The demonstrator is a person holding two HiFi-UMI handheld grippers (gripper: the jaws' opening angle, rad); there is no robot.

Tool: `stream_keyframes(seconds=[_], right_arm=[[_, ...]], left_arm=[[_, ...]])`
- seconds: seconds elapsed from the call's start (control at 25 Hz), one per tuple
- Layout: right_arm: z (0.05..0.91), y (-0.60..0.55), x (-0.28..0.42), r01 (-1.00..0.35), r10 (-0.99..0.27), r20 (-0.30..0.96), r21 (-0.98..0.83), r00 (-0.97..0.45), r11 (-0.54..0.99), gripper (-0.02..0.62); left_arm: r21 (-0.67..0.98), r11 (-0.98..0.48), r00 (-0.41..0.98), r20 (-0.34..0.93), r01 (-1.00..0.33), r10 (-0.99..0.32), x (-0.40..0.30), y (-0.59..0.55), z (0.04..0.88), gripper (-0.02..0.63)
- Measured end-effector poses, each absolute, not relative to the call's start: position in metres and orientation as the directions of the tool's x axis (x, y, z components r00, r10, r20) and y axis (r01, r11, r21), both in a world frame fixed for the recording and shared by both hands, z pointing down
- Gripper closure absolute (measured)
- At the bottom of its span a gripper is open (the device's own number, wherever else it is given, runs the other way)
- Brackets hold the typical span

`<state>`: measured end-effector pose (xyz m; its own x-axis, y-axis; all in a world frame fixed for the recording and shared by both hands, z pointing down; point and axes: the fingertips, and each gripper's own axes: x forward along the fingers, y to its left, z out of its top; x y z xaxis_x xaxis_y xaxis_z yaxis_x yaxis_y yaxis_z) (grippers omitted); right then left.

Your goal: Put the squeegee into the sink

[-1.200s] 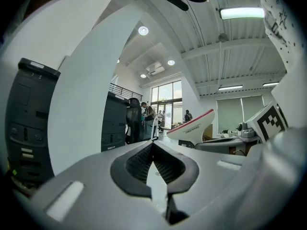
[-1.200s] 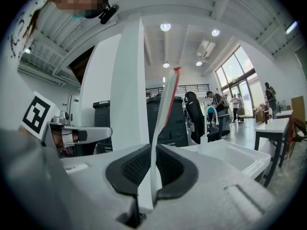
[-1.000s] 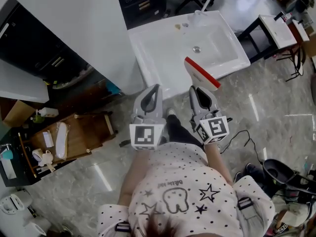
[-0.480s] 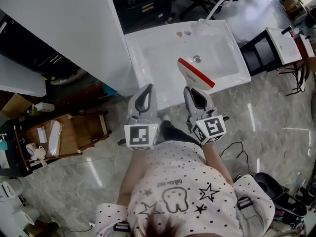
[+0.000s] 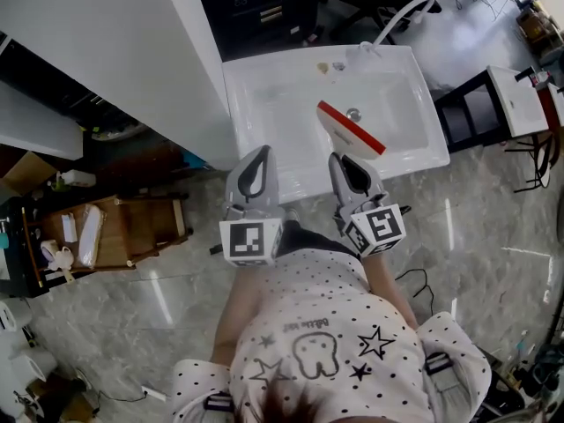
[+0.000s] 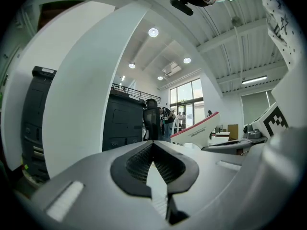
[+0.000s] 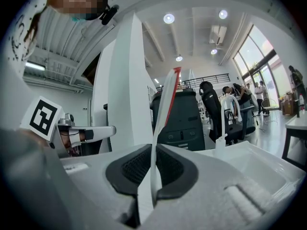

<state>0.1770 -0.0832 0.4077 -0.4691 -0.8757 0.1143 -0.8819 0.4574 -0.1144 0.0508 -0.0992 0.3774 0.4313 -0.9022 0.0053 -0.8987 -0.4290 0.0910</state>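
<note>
Over the near side of the one white sink [image 5: 264,104] we hold the single squeegee [image 5: 351,129] (a red strip runs along its blade). Our right gripper [image 5: 350,170] is clamped on its white handle, so it hangs above the basin rather than lying in it. The basin shows only its drain [image 5: 353,114]. Our left gripper [image 5: 253,173], the second of two, has its jaws together on nothing at the sink's front rim. A white wall panel [image 5: 132,51] bounds the sink's left side, and open floor [image 5: 493,227] lies to the right.
</note>
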Motion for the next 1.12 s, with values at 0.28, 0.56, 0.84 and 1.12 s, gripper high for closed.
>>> stream_keyframes(seconds=[0.28,0.56,0.84,1.12], right_arm=[[0.414,-0.088,0.179,-0.879,-0.872,0.124,-0.132,-0.474,0.459,0.574],[0.415,-0.105,0.164,-0.888,-0.879,0.143,-0.134,-0.456,0.439,0.574],[0.409,-0.118,0.156,-0.907,-0.896,0.156,-0.133,-0.417,0.399,0.574],[0.412,-0.117,0.145,-0.915,-0.900,0.171,-0.136,-0.400,0.380,0.574]], left_arm=[[0.081,-0.428,0.428,-0.014,-0.900,-0.904,0.053,-0.103,0.380,0.611],[0.120,-0.448,0.451,0.001,-0.886,-0.892,0.041,-0.126,0.380,0.611],[0.127,-0.489,0.494,0.009,-0.863,-0.869,0.033,-0.144,0.379,0.611],[0.127,-0.528,0.534,0.020,-0.840,-0.845,0.031,-0.147,0.378,0.611]])
